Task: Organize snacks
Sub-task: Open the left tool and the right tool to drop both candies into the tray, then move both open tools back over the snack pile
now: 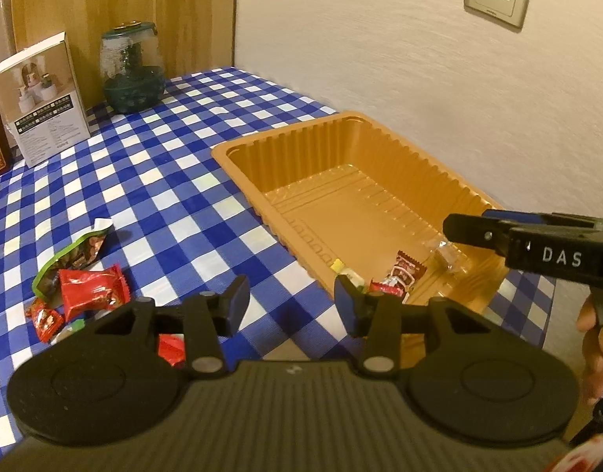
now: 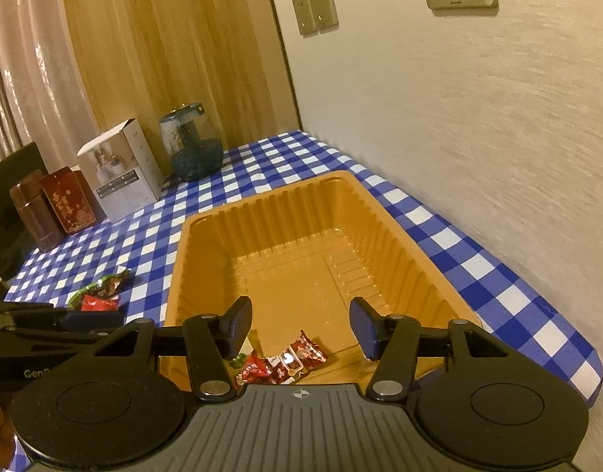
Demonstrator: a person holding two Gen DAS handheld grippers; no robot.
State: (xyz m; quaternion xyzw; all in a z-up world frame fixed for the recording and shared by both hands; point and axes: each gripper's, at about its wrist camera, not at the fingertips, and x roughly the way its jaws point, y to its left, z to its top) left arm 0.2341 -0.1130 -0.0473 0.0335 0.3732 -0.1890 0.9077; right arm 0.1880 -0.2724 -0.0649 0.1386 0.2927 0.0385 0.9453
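Right wrist view: right claw [image 2: 300,326] gapes empty over the tray [image 2: 384,212], dropped snacks [image 2: 297,356] just below; left claw [image 1: 292,301] open, should dip to the pile [image 1: 91,293] at its left, pinching one wrapper only

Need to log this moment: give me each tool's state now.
Left tool: open, holding nothing.
Right tool: open over the orange tray, holding nothing.

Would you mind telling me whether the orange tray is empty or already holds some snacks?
Partly filled: a few wrapped snacks lie at the near end of the orange tray; the rest of its floor is bare.
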